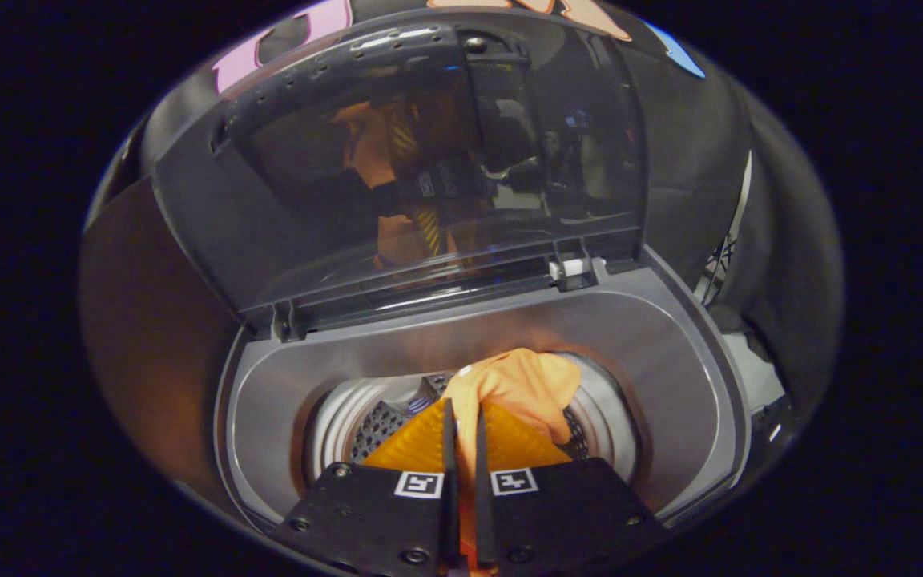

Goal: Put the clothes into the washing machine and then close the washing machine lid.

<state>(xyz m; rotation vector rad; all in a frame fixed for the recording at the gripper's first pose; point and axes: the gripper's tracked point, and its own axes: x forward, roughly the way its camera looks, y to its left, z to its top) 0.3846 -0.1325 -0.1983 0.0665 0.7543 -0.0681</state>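
My gripper (pixel 462 417) pinches the crumpled, bunched orange cloth garment (pixel 521 389) tight over the grey washing machine's perforated metal drum (pixel 365 425), beneath its upright tinted lid (pixel 429 160).

The washing machine (pixel 670 336), a grey top-loader, was observed with its lid (pixel 429 160) raised fully upright at the far side, hinged along the far rim; the lid panel was dark and translucent. An orange garment (pixel 521 389) was found bunched over the perforated metal drum (pixel 381 421), clamped between the near-closed fingers of the gripper (pixel 461 425).
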